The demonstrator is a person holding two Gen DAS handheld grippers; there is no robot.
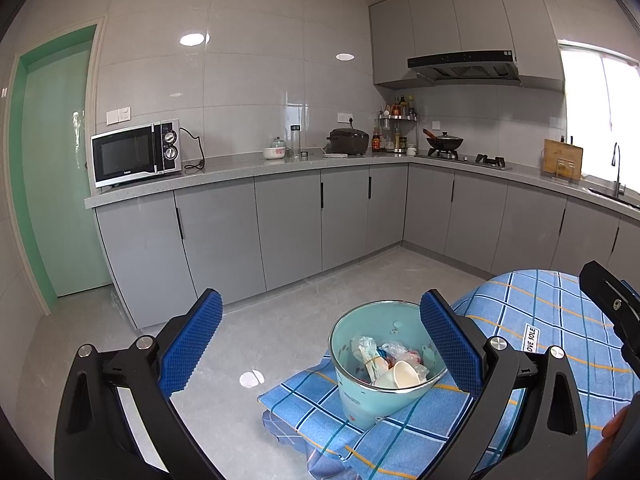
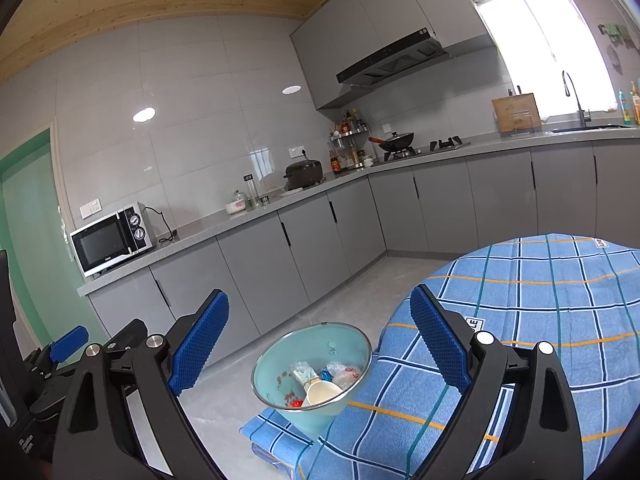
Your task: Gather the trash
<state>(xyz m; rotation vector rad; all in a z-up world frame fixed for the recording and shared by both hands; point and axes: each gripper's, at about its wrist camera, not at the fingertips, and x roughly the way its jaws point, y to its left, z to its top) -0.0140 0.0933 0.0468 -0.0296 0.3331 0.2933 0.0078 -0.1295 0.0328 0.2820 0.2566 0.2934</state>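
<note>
A light blue metal-rimmed bin [image 1: 362,398] stands on a low surface draped in blue plaid cloth [image 1: 400,440], beside the table. It holds a white paper cup [image 1: 402,376], crumpled plastic wrappers [image 1: 370,350] and other scraps. It also shows in the right wrist view [image 2: 276,360], with the cup [image 2: 322,394] inside. My left gripper [image 1: 320,344] is open and empty, raised above and in front of the bin. My right gripper [image 2: 320,346] is open and empty, also above the bin. Part of the left gripper [image 2: 68,346] shows at the right wrist view's left edge.
A table under blue plaid cloth [image 2: 540,320] is at the right. Grey cabinets [image 1: 288,224] run along the far wall with a microwave [image 1: 134,154], rice cooker [image 1: 348,141], wok [image 1: 444,142] and sink tap [image 1: 618,170]. A green door [image 1: 56,168] is at left. Grey floor [image 1: 280,320] lies between.
</note>
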